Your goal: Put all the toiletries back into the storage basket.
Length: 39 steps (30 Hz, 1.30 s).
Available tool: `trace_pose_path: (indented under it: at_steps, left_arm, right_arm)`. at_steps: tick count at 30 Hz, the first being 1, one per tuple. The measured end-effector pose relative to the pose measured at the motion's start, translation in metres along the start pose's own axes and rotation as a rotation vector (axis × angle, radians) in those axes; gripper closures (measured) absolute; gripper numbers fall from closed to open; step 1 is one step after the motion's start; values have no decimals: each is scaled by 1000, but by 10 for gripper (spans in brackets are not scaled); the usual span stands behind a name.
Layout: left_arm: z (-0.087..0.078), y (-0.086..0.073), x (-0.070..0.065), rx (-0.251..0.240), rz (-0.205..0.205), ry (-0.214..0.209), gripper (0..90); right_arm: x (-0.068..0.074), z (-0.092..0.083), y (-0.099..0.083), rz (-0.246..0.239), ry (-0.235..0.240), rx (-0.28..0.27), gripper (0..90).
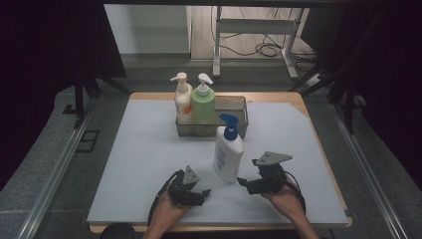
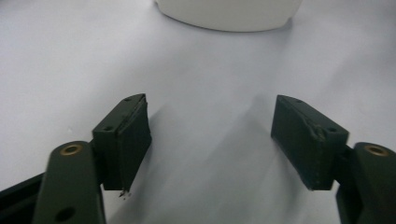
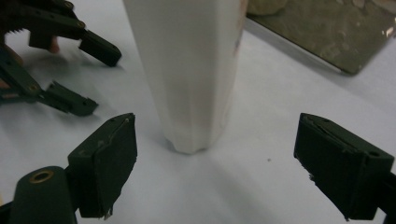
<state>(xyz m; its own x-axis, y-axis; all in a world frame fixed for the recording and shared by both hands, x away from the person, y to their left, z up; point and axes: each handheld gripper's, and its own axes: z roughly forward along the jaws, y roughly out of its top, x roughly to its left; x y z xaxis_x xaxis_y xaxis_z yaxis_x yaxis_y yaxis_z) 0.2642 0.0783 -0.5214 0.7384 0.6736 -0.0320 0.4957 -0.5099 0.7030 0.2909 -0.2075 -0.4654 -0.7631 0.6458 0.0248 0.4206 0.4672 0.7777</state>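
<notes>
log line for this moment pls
left hand-held gripper: open, empty | right hand-held gripper: open, empty | white pump bottle: upright on mat between them | basket: holds two bottles

From my left gripper view the white bottle (image 2: 229, 14) gets chopped off at twelve o'clock, just its base showing, and I can't read its label (image 1: 225, 158) in the high view.
</notes>
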Motion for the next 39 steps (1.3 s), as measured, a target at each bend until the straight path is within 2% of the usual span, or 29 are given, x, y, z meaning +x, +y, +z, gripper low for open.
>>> trace_pose_path:
  at_steps: [8, 18, 34, 39]
  left_arm:
    - [0, 0, 0, 1, 7, 4, 266]
    - [0, 0, 0, 4, 13, 6, 266]
    - [0, 0, 0, 3, 13, 8, 266]
    - [0, 0, 0, 6, 16, 7, 266]
  right_arm:
    - [4, 3, 19, 16, -1, -33, 132]
    - [5, 9, 47, 22, -26, -66, 132]
    - [13, 27, 73, 5, -72, -81, 142]
    - [16, 32, 75, -5, -91, -92, 190]
